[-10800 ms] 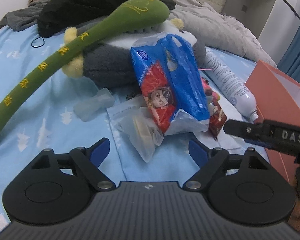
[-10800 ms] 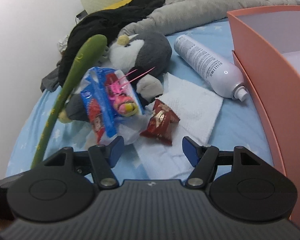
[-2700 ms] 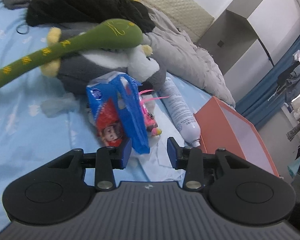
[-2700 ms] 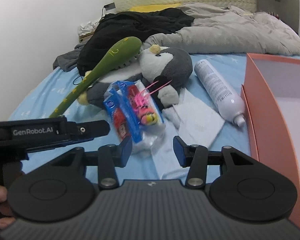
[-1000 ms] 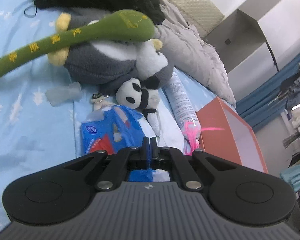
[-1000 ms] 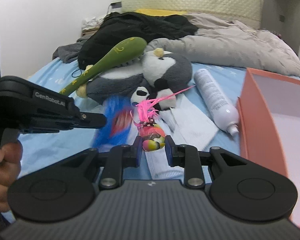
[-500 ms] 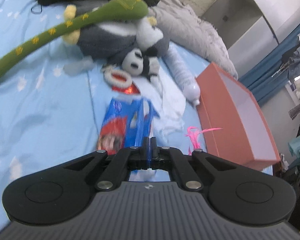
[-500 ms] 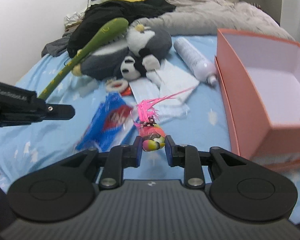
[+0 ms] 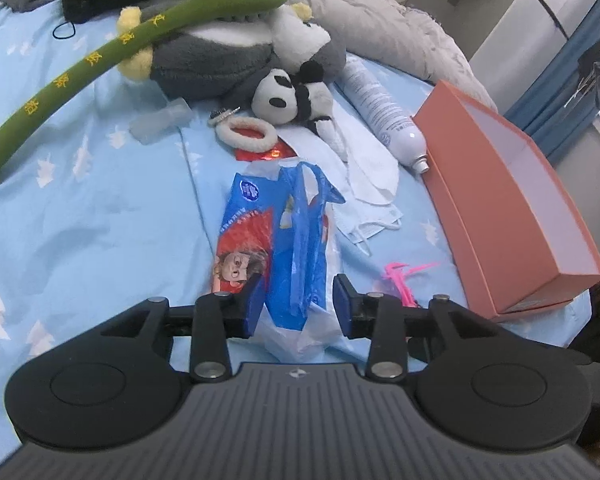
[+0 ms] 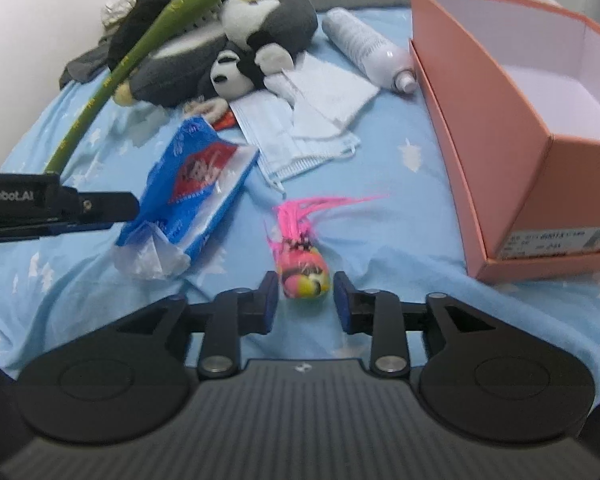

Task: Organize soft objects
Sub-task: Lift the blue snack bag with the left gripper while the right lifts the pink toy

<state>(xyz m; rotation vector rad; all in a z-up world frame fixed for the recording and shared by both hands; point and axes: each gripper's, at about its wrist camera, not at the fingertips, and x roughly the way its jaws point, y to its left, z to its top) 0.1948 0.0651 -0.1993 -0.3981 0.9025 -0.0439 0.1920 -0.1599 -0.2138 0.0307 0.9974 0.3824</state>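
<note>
Blue bedding [image 9: 80,216] with white tree prints fills the left wrist view. On it the blue tissue pack [image 9: 276,236] lies lengthwise, running from near to far, its near end between the left gripper [image 9: 300,300], whose jaws have just been spreading and stand clear of it. A pink toy [image 9: 400,276] is mostly hidden behind the right finger.

From the right wrist view, the right gripper [image 10: 305,296] has likewise just been opening; the toy [image 10: 302,264] lies between its jaws, unpinched, pink hair pointing far-right toward the orange box [image 10: 480,120], cut off at the right edge.
</note>
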